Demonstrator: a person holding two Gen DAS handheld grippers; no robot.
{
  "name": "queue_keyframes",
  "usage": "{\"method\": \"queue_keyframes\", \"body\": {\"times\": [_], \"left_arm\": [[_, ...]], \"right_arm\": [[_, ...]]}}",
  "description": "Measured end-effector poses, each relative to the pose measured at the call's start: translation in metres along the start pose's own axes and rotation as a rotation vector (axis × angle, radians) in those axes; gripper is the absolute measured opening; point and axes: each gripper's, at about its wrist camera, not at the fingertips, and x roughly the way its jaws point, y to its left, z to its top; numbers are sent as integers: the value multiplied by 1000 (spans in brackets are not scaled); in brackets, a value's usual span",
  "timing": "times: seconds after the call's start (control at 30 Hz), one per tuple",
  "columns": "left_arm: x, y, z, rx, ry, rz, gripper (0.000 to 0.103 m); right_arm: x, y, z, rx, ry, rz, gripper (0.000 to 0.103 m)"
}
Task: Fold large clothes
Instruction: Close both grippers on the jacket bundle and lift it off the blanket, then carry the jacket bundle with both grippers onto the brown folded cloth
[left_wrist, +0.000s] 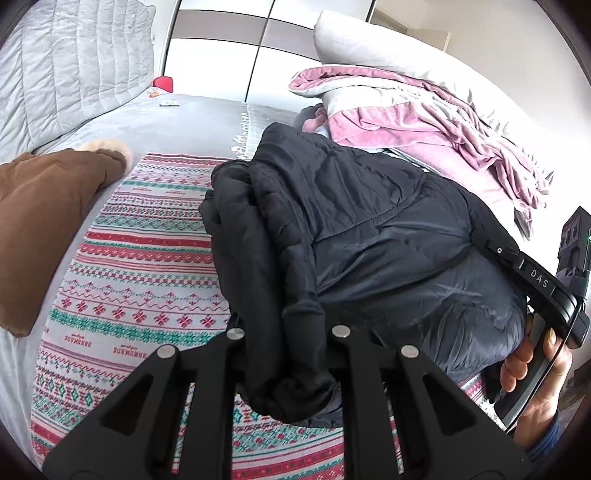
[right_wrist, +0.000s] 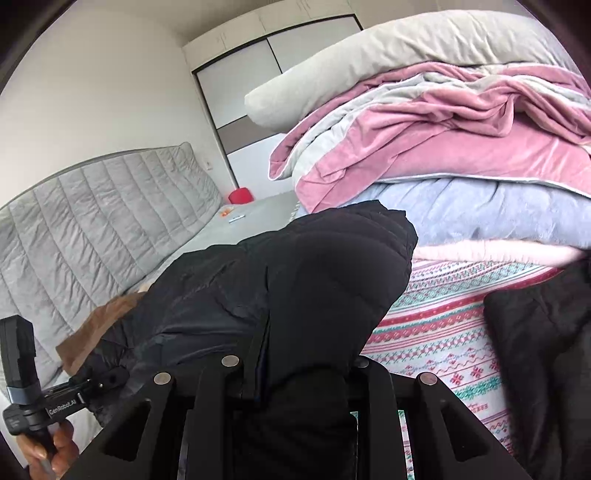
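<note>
Garment: black puffer jacket (left_wrist: 369, 229) is bunched on the patterned blanket (left_wrist: 140, 280).
Left gripper (left_wrist: 288, 354): pinched on a jacket edge.
Right gripper (right_wrist: 295, 387): clamped on jacket fabric.
Technique: both edges should be kept level and taut, then laid flat.

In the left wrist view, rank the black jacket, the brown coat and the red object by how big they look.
1. black jacket, though it is nearest the camera
2. brown coat, partly cut off at the frame edge
3. red object, far back on the bed
</note>
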Motion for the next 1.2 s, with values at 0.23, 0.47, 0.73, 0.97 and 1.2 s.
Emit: {"method": "queue_keyframes", "body": {"times": [0.23,0.47,0.73,0.97,1.2], "left_arm": [[-6,-8,6,37,-32,-43,16],[-8,9,18,3,-25,-61,16],[-19,32,30,-29,-45,-69,16],[-35,52,53,-52,-76,-60,16],[-76,96,107,-31,-154,10,16]], "right_arm": [[-13,-4,10,-3,-43,-7,24],[-6,13,17,-34,-43,-16,23],[6,39,26,-78,-30,-19,23],[19,67,51,-104,-5,0,23],[44,140,93,-163,-26,53,23]]}}
